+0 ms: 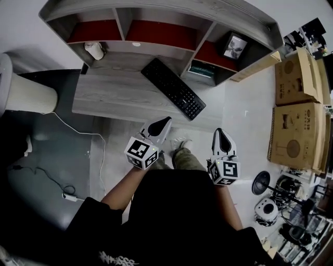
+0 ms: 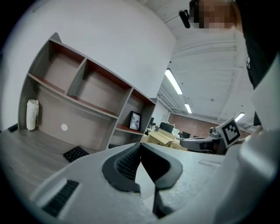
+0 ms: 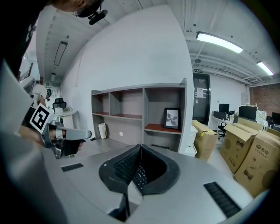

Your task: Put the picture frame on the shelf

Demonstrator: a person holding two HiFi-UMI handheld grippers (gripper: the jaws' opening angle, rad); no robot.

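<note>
The picture frame (image 1: 235, 45) stands upright in the right-hand compartment of the grey shelf (image 1: 156, 13) on the desk; it also shows as the same dark frame (image 2: 135, 120) in the left gripper view and the frame (image 3: 172, 118) in the right gripper view. My left gripper (image 1: 167, 119) and right gripper (image 1: 220, 130) are side by side near my body, off the desk's front edge and far from the frame. Both are shut with nothing between the jaws: left gripper (image 2: 140, 145), right gripper (image 3: 140, 146).
A black keyboard (image 1: 173, 88) lies diagonally on the desk (image 1: 104, 93). A white roll (image 1: 94, 50) stands at the back left of the desk. Cardboard boxes (image 1: 299, 104) are stacked on the right, a white ribbed bin (image 1: 26, 92) is on the left, and a cable (image 1: 78, 140) runs over the floor.
</note>
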